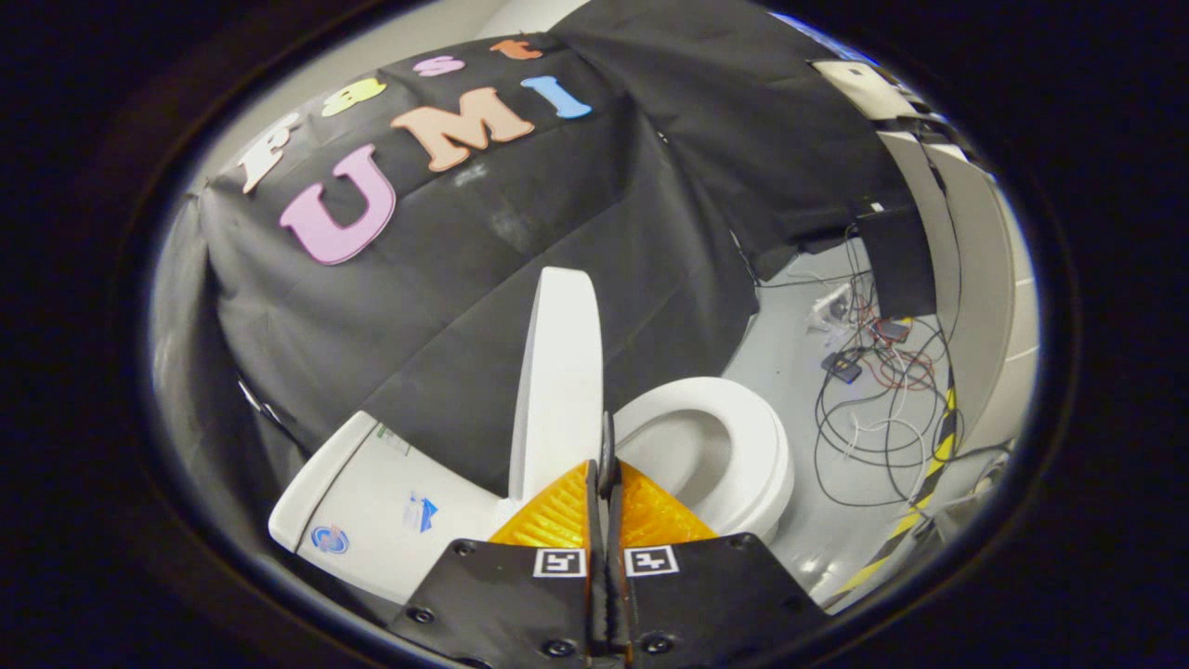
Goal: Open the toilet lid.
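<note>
I judge the lifting done: the toilet lid [557, 381] stands upright at frame centre beside the seat [734, 437], my tool [608, 465] pinched closed on nothing, so next I need only back clear.

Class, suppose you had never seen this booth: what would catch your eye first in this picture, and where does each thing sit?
The white toilet lid stands raised just beyond the fingers, with the tank on one side and the open seat and bowl on the other. The gripper points at the lid's edge with its fingers closed together, holding nothing. Past the seat, a tangle of cables lies on the grey floor.
</note>
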